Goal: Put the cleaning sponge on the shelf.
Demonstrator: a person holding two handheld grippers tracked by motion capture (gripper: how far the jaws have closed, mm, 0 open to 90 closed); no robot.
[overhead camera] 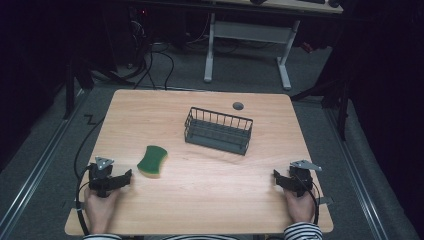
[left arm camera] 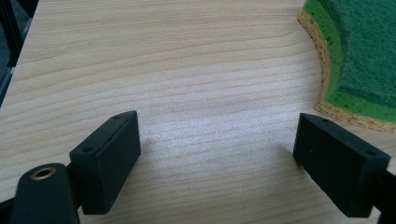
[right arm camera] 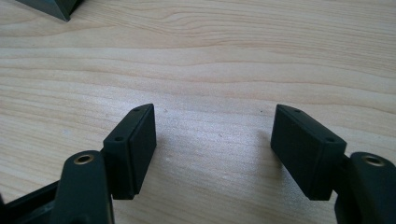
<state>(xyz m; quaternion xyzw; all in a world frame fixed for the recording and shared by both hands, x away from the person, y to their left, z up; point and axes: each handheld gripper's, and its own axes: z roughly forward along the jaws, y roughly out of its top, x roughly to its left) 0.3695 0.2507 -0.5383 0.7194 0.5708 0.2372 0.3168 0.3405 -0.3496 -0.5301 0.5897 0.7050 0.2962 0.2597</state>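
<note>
A pale wooden surface (overhead camera: 200, 200) sits under a high camera, with dark floor around it. The largest thing on it is a black wire basket (overhead camera: 218, 131), standing upright a little toward the far edge and right of centre, open at the top. A small grey disc (overhead camera: 238, 105) lies near the far edge, behind the basket and apart from it.

A green sponge (overhead camera: 153, 160) with a yellow underside lies flat toward the left near part of the surface, well apart from the basket. It seems to be the thing to be picked up.

The left tool (overhead camera: 128, 176) rests by the near left corner, pointing at the sponge, just beside it but not touching. Its jaws stand apart with only bare wood between them. In the left gripper view the sponge (left arm camera: 359, 51) fills the upper right corner, off to one side of the jaws. The right tool (overhead camera: 276, 176) rests by the near right corner, jaws wide apart, nothing between them.

To grasp well, the left tool likely needs to swing toward the sponge so it sits centred between the jaws, then close across its narrow waist.

Open wood lies between sponge and basket, so a carry there looks unobstructed. The near edge is close behind both hands.
</note>
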